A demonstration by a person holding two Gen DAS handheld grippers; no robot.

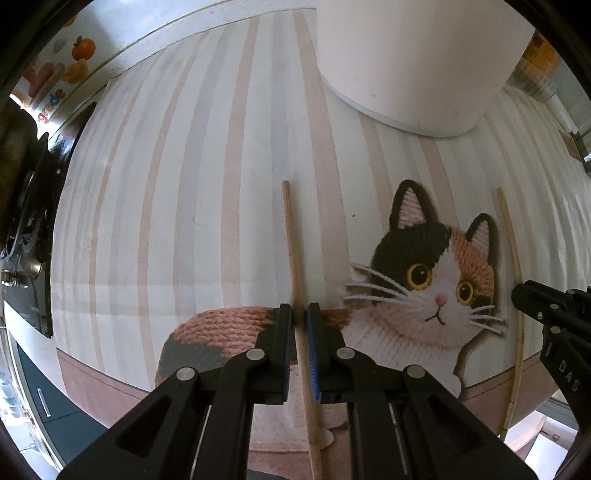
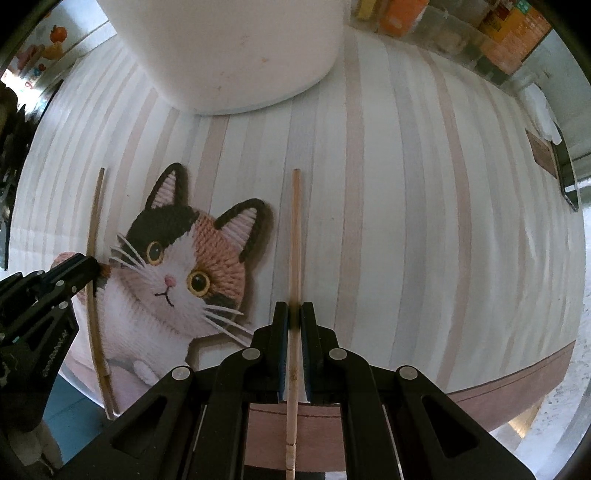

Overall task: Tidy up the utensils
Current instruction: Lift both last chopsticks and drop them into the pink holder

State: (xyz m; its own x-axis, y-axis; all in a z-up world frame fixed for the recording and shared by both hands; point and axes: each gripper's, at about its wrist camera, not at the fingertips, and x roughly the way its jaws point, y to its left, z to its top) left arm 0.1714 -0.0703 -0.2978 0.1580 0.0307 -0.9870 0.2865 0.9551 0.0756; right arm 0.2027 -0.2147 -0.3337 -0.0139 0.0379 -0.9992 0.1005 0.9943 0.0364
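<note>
My left gripper is shut on a wooden chopstick that points forward over the striped cat mat. My right gripper is shut on a second wooden chopstick, also pointing forward. Each view shows the other gripper and its stick: the right gripper with its chopstick at the right of the left wrist view, the left gripper with its chopstick at the left of the right wrist view. A large white cylindrical holder stands ahead on the mat; it also shows in the right wrist view.
A calico cat picture lies between the two sticks. Jars and orange packets line the back right. A dark flat object lies at the mat's right edge. A fruit-printed wall is at the far left.
</note>
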